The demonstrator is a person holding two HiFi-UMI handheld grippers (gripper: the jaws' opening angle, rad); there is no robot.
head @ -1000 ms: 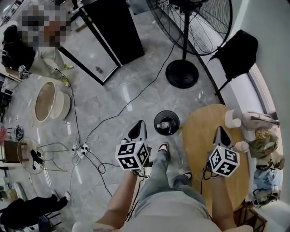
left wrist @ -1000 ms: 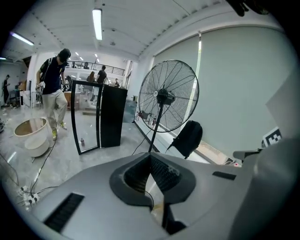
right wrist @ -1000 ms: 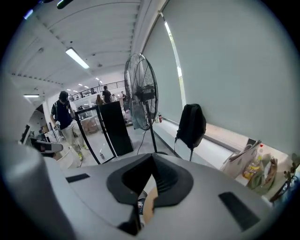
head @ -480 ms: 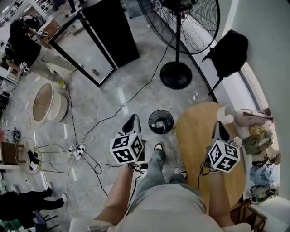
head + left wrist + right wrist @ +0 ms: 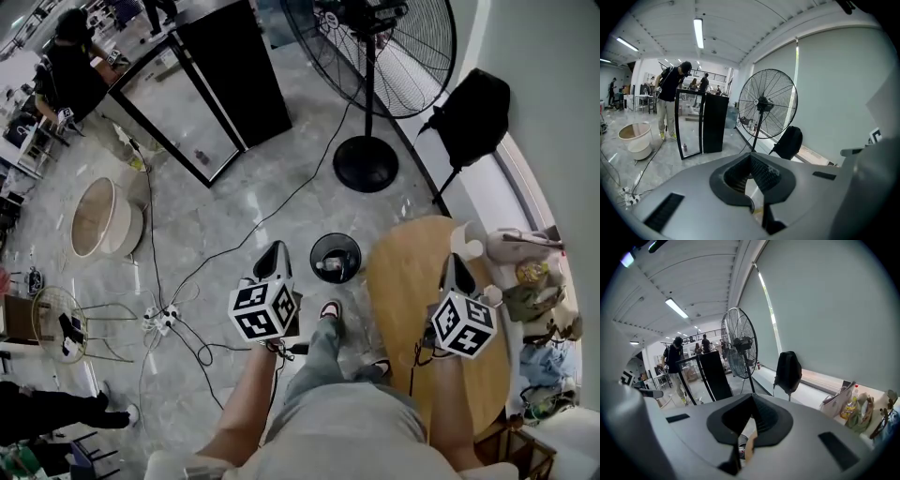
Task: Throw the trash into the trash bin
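The small black trash bin (image 5: 336,258) stands on the grey marble floor (image 5: 234,216), with pale trash (image 5: 327,266) lying inside it. It sits just beside the left edge of a round wooden table (image 5: 412,281). We hold our left gripper (image 5: 274,251) left of the bin and our right gripper (image 5: 456,262) over the table. Both have their jaws pressed together with nothing between them. Beyond the bin stands a large pedestal fan (image 5: 367,164).
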